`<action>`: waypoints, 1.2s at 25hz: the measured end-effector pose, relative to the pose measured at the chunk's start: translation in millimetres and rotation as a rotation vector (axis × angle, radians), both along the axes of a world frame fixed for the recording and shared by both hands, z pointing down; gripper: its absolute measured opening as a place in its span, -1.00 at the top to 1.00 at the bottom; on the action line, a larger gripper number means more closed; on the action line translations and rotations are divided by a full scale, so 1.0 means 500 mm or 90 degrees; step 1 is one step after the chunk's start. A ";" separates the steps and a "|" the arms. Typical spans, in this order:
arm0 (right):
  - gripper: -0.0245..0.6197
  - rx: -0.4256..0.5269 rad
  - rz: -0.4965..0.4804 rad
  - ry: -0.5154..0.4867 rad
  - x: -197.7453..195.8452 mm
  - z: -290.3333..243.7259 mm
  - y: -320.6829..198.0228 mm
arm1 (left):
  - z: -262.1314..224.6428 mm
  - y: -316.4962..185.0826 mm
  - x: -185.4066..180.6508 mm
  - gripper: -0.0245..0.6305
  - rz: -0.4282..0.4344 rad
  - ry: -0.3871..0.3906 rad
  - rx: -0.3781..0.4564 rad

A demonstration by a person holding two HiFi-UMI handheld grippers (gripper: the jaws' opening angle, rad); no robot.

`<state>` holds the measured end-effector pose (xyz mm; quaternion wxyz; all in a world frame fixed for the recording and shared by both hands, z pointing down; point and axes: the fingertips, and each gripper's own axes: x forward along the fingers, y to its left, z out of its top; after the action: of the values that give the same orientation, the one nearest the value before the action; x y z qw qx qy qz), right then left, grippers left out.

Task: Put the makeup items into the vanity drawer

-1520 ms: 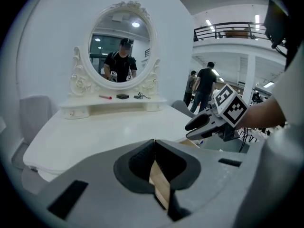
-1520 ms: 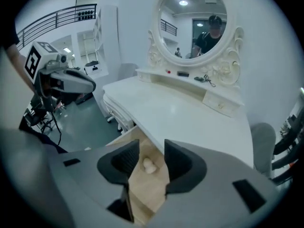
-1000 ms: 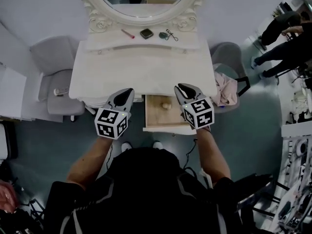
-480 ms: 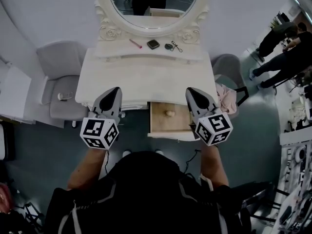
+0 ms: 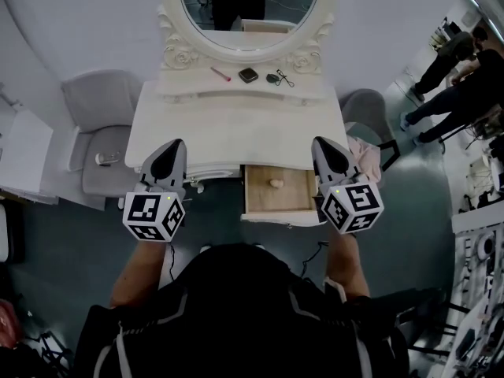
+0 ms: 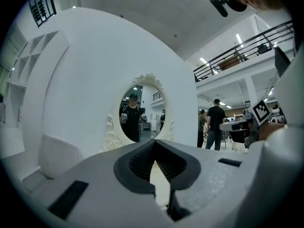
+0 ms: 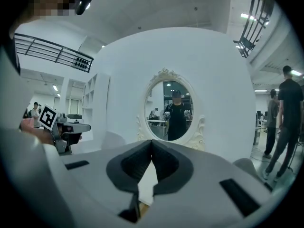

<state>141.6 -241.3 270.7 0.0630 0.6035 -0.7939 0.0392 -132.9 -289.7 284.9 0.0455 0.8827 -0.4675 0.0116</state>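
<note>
The left tool (image 5: 175,143) and right tool (image 5: 322,142), both clenched empty, hang by the open drawer (image 5: 260,200); only the head view shows makeup (image 5: 249,75) at the table's (image 5: 236,124) back edge.

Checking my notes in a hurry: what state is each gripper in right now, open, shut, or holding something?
Left gripper: closed, holding nothing.
Right gripper: closed, holding nothing.

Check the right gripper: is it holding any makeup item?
No, the right gripper is shut with nothing between its jaws.
</note>
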 end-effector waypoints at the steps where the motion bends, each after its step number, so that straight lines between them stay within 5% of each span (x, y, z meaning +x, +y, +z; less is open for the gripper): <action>1: 0.91 0.000 0.003 0.003 0.000 0.001 0.000 | -0.003 -0.002 -0.007 0.92 -0.004 0.000 0.000; 6: 0.91 -0.004 0.011 -0.005 -0.005 0.006 -0.001 | -0.015 0.007 -0.028 0.92 -0.018 -0.006 0.008; 11: 0.91 -0.002 0.011 -0.004 -0.005 0.001 -0.003 | -0.050 0.009 -0.028 0.92 -0.031 -0.062 0.055; 30: 0.91 -0.011 0.015 -0.003 -0.010 0.005 0.008 | -0.025 0.038 -0.013 0.92 -0.012 -0.031 0.016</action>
<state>136.8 -237.3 273.1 0.0658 0.6120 -0.7867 0.0482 -139.5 -270.9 272.2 0.0228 0.8782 -0.4770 0.0268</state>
